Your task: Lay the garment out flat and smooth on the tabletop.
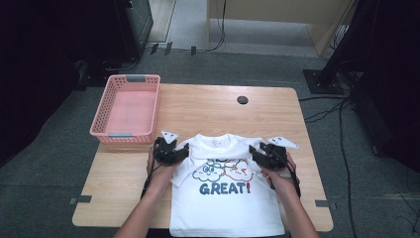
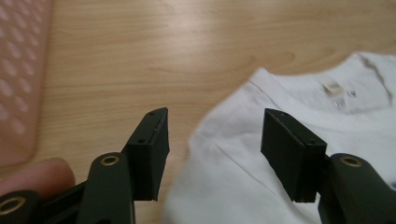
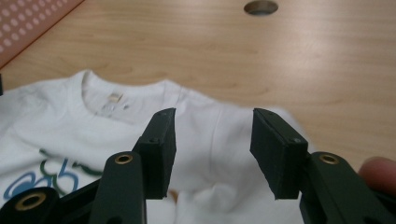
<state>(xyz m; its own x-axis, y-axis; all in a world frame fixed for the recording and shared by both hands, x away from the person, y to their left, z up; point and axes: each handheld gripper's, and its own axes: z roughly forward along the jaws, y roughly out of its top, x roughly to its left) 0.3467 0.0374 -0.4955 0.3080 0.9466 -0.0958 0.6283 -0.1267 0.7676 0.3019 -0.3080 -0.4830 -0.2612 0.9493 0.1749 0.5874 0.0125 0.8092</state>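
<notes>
A white T-shirt (image 1: pixel 228 203) printed with cartoon clouds and "GREAT!" lies flat, front up, on the wooden table (image 1: pixel 223 106), its collar pointing away from the person. My left gripper (image 1: pixel 179 151) hovers at the shirt's left shoulder, jaws apart. In the left gripper view the left gripper (image 2: pixel 215 122) frames the sleeve edge of the shirt (image 2: pixel 327 121) and bare wood, with the pads touching nothing. My right gripper (image 1: pixel 257 151) sits over the right shoulder. In the right gripper view the right gripper (image 3: pixel 214 116) is open above the shirt (image 3: pixel 56 116), gripping no cloth.
A pink plastic basket (image 1: pixel 131 78) stands at the table's back left, with nothing in it; its wall shows as the basket (image 2: pixel 18 70) and the basket (image 3: pixel 28 18) in the gripper views. A round cable hole (image 1: pixel 242 99) lies near the far edge. Cables and dark stands surround the table.
</notes>
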